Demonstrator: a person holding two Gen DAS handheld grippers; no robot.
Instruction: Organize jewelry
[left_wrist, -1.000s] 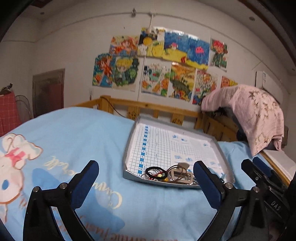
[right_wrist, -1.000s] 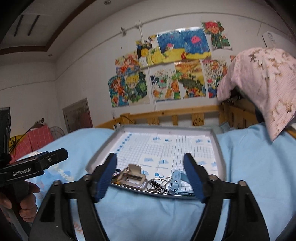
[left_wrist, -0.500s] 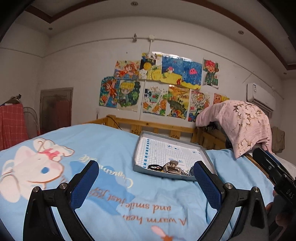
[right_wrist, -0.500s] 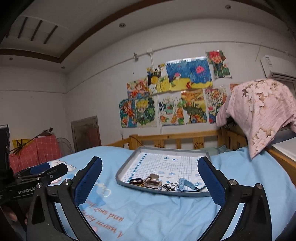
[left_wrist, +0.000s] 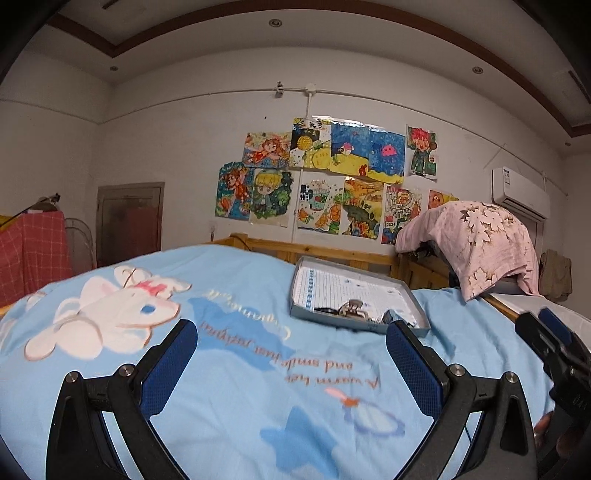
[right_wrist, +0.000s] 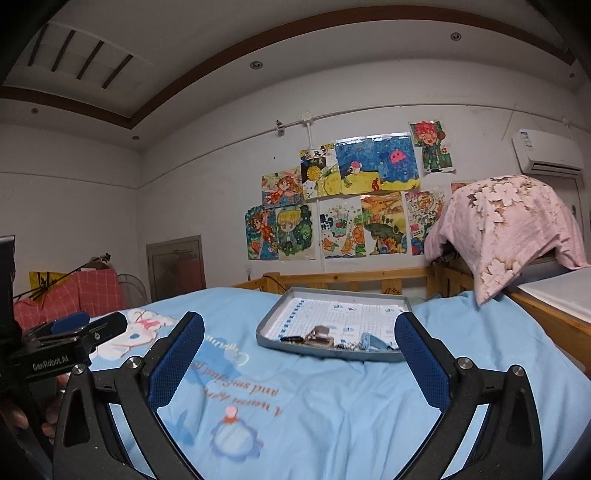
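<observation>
A grey tray (right_wrist: 280, 306) with a grid-paper lining lies on the blue bed cover, far ahead of both grippers; it also shows in the left wrist view (left_wrist: 402, 288). Small jewelry pieces sit along its near edge: a black ring-shaped band (right_wrist: 290, 338), a metal clasp piece (right_wrist: 320, 334) and a light blue piece (right_wrist: 369, 340). In the left wrist view the metal piece (left_wrist: 352, 308) shows too. My left gripper (left_wrist: 291, 354) is open and empty. My right gripper (right_wrist: 299, 350) is open and empty. Both are held well back from the tray.
The blue printed bed cover (right_wrist: 295, 406) fills the foreground. A wooden rail (right_wrist: 351, 278) runs behind the tray. A pink flowered blanket (right_wrist: 506, 229) hangs over furniture at the right. A red checked cloth (right_wrist: 88, 291) stands at the left.
Both grippers have drawn back from the tray and risen; the tray now looks much smaller and farther. Both stay open and empty.
</observation>
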